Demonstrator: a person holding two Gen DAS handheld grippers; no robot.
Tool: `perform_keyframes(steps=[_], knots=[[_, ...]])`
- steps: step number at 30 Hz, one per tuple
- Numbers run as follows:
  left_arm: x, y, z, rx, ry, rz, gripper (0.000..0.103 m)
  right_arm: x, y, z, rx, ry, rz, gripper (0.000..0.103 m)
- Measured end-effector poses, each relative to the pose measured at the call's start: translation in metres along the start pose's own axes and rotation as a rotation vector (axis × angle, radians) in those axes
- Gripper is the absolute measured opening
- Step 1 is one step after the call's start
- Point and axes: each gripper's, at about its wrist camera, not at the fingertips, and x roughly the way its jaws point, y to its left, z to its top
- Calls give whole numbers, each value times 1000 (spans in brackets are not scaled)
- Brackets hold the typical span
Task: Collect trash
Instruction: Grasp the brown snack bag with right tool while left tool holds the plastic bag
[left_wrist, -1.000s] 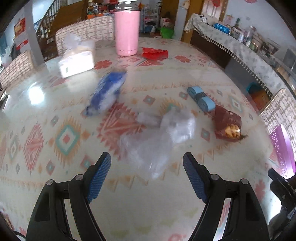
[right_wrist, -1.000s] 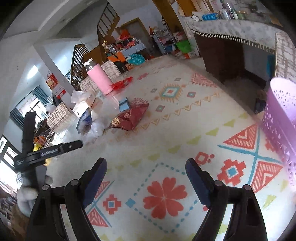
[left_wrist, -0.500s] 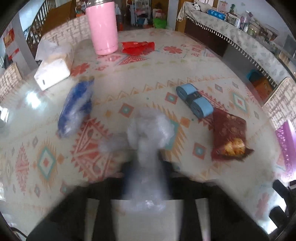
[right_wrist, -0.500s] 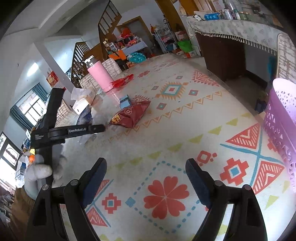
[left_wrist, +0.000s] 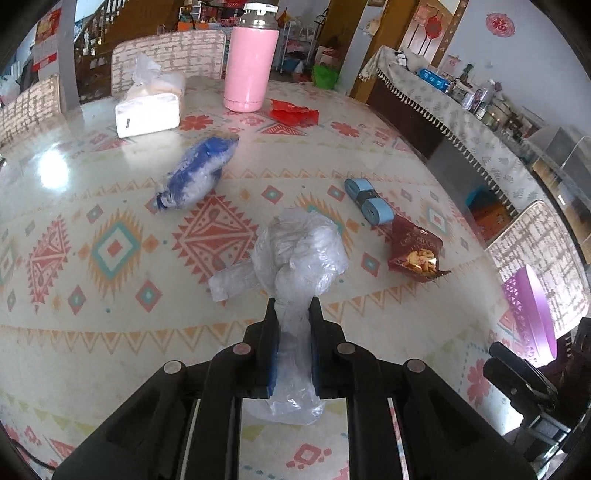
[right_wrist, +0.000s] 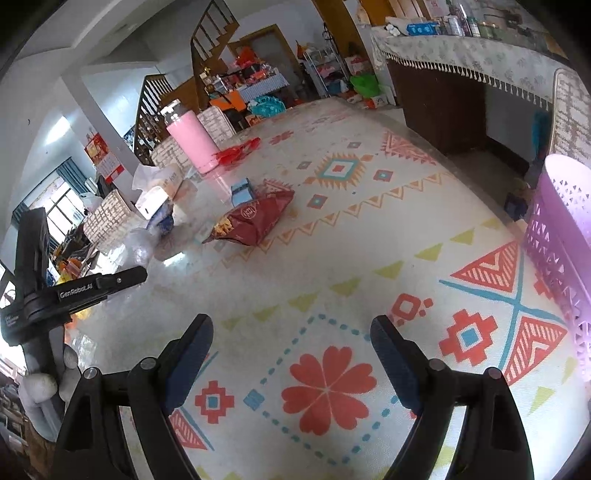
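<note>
Here, "GenRobot.AI" reads on the left gripper (left_wrist: 293, 314), clamped on a clear plastic bag (left_wrist: 299, 254) beside the open snack bag (left_wrist: 413, 249) showing chips, while the right gripper (right_wrist: 291, 334) gapes wide.

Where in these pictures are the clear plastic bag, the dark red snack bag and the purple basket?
clear plastic bag (left_wrist: 301, 254), left wrist view, on its crumpled bulge ahead of the tool.
dark red snack bag (right_wrist: 258, 218), right wrist view, on its middle panel.
purple basket (right_wrist: 554, 229), right wrist view, on its lattice side wall.
</note>
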Motion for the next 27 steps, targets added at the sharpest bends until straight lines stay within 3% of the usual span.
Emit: perform_keyframes(steps=[6, 10, 16, 23, 27], knots=[[-6, -1, -9, 51, -34, 49, 13, 20, 15, 15, -56, 59, -92, 93], [-10, 4, -8, 44, -47, 38, 13, 51, 29, 49, -37, 129, -90, 93], [-7, 12, -6, 19, -36, 45, 13, 102, 53, 101, -13, 197, -153, 93], [-6, 13, -5, 9, -29, 47, 13, 130, 68, 106, -40, 186, -300, 94], [-6, 12, -5, 8, -26, 40, 13, 131, 79, 95, -134, 162, -398, 83]])
